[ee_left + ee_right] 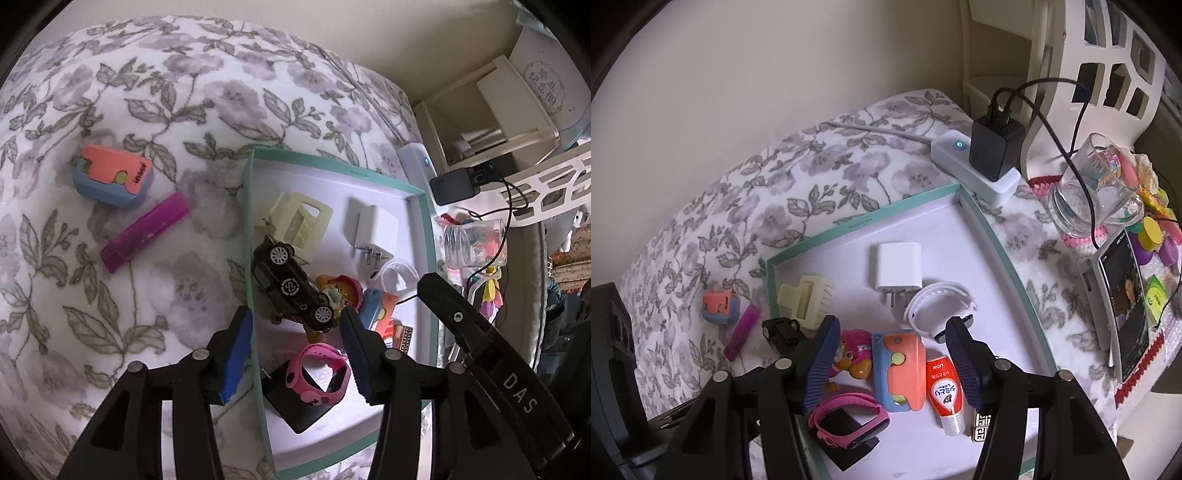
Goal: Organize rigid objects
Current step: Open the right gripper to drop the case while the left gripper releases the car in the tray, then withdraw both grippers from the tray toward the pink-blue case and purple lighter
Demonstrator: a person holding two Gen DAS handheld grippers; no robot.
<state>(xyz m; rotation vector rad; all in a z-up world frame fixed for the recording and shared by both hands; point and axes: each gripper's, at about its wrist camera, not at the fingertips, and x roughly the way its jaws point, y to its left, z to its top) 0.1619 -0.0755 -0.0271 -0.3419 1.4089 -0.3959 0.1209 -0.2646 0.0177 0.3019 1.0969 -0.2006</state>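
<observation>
A teal-rimmed white tray [251, 206] lies on a floral blanket and holds a black toy car [291, 284], a cream hair clip [299, 221], a white charger [897, 269], a white watch [942, 302], a pink watch [849, 413], a pink-capped toy [851, 354], an orange-and-blue case [899, 369] and a red tube [943, 391]. My left gripper [295, 321] is open just above the car's near end, its pads clear of it. My right gripper [893, 328] is open over the case. On the blanket left of the tray lie a second orange-and-blue case [114, 175] and a purple stick [146, 232].
Behind the tray's far corner sits a white power strip [960, 147] with a black adapter [993, 147] and cables. To the right stand a glass jar [1097, 188], a phone [1123, 306] and small colourful items. A white lattice basket [1089, 55] and a shelf stand behind.
</observation>
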